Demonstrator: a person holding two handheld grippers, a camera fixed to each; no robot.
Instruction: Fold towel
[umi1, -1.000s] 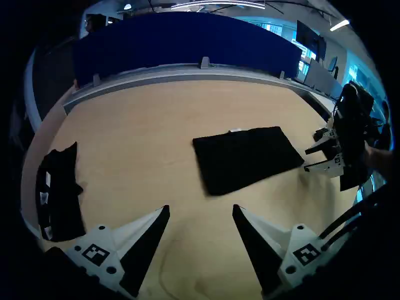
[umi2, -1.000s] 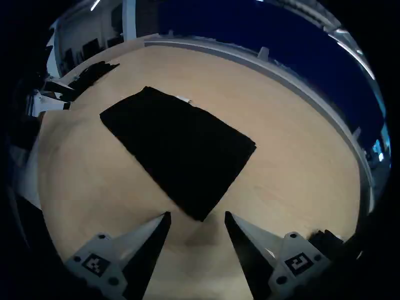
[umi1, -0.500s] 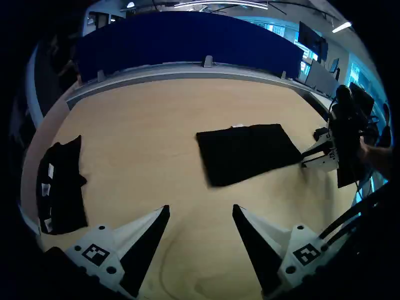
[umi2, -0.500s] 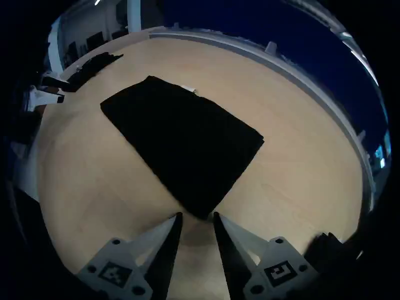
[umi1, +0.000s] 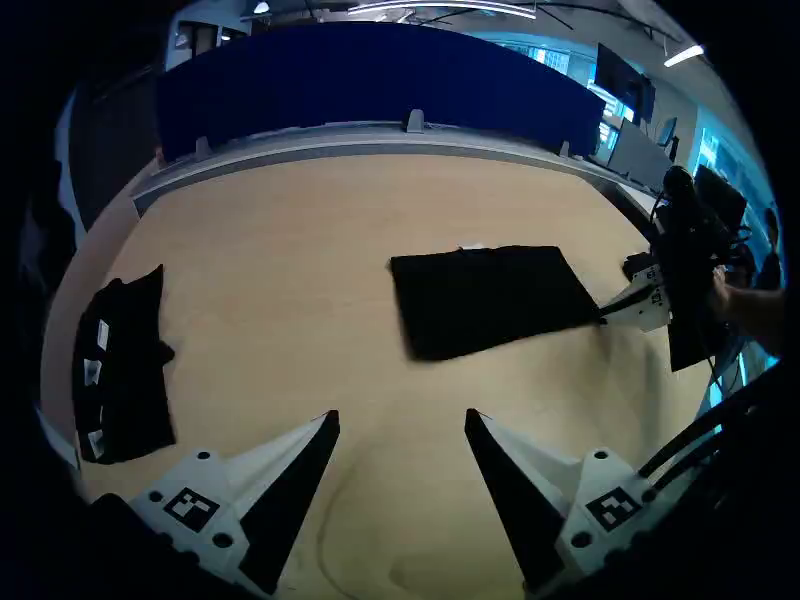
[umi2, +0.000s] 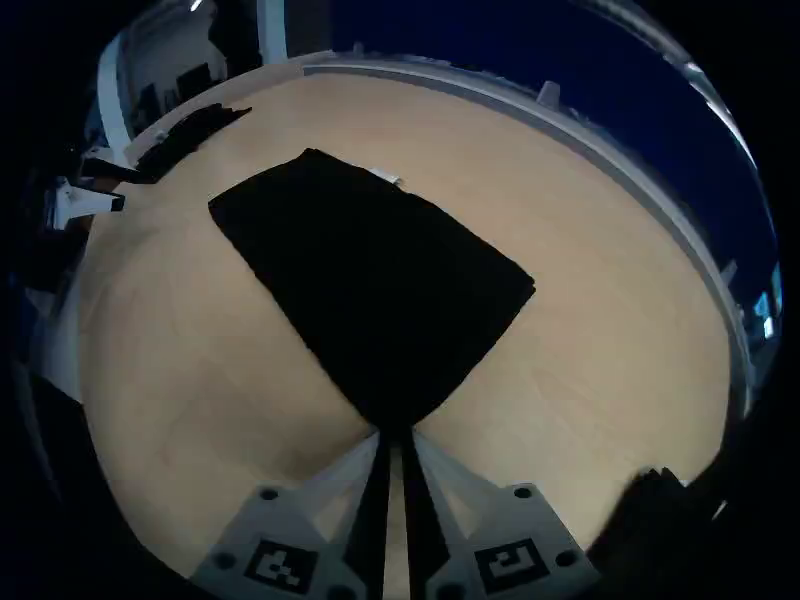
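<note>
A black towel (umi1: 490, 295) lies flat on the light wooden table (umi1: 300, 250), a small white tag at its far edge. In the right gripper view the same towel (umi2: 370, 290) spreads ahead, and its near corner sits pinched between the tips of my right gripper (umi2: 396, 435), whose fingers are drawn together. From the left gripper view, the right gripper (umi1: 605, 316) touches the towel's right corner, held by a hand (umi1: 750, 305). My left gripper (umi1: 402, 420) hovers open over bare table, well short of the towel.
A pile of dark folded cloths (umi1: 120, 370) lies at the table's left edge, also the far pile (umi2: 190, 130) in the right gripper view. A blue partition (umi1: 370, 80) runs along the table's back. The left gripper (umi2: 85, 200) shows far left.
My right gripper has moved forward to the towel's near corner and its fingers have come together on it. The left gripper has stayed open and nearly still.
</note>
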